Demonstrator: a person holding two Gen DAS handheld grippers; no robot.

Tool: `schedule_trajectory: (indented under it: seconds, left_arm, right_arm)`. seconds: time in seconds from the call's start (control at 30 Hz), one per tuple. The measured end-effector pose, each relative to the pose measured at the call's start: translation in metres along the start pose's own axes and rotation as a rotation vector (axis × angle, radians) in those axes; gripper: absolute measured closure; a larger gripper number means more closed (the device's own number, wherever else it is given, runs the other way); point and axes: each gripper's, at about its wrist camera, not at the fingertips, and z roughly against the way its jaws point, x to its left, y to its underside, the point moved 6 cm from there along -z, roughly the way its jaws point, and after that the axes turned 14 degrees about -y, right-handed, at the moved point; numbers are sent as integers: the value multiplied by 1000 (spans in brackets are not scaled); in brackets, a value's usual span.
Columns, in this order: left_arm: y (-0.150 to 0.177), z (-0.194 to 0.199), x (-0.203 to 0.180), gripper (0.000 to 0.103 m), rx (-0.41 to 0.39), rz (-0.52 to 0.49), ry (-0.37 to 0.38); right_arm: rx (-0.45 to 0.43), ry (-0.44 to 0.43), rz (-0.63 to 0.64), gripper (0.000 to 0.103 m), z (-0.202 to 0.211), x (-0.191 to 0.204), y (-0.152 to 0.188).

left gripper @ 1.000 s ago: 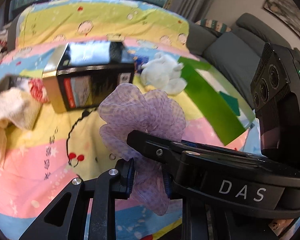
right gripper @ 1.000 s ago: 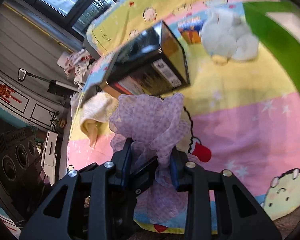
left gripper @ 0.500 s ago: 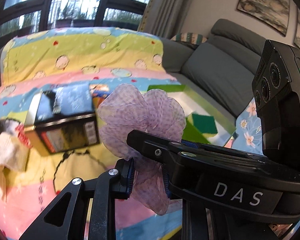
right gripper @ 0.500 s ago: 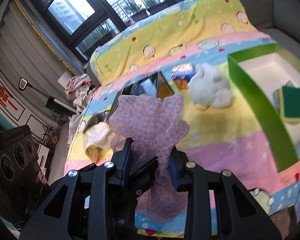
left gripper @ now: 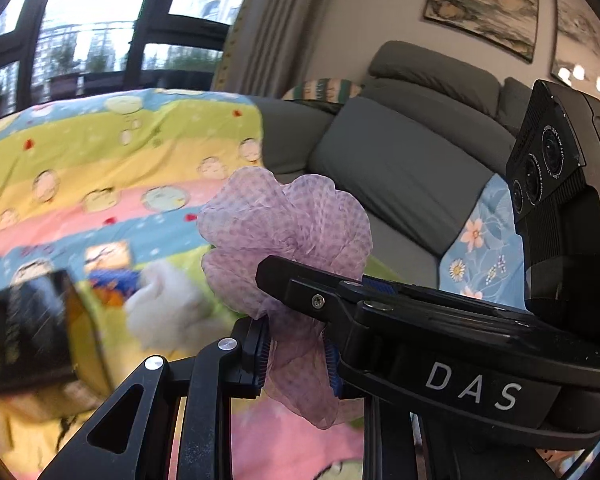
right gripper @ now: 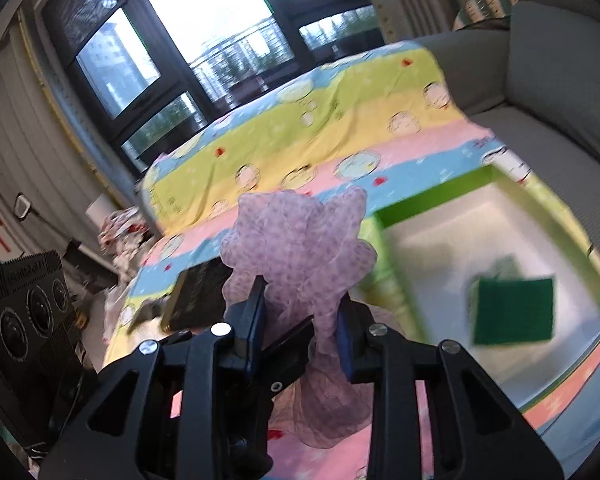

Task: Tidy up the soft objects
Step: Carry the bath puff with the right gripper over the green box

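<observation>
Both claws pinch one lilac mesh pouf (left gripper: 284, 236)

Left claw (left gripper: 296, 354) clamped on its gathered neck; right claw (right gripper: 302, 330) tightening there too; feather-light, squashy, slippery.

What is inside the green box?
A dark green sponge lies on the white floor of the green box. Something blurry sits just behind it; I cannot tell what. The purple cloth covers the box's near-left corner.

Your left gripper (left gripper: 296, 354) is black with silver screws and blue pads; your right gripper (right gripper: 302, 340) matches, lettered "DAS".
</observation>
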Motion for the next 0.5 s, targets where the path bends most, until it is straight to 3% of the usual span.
schedule_trajectory:
  seconds: [0.17,0.5]
  left_arm:
    - [-18,-35,-17,80,16,-4,43]
    - [-12,-115,-31,82,176,29,105]
  right_arm:
    - [-28,33,-52,76,4,-41,-26]
    - [-12,68,-187,85,-11,-114,-36]
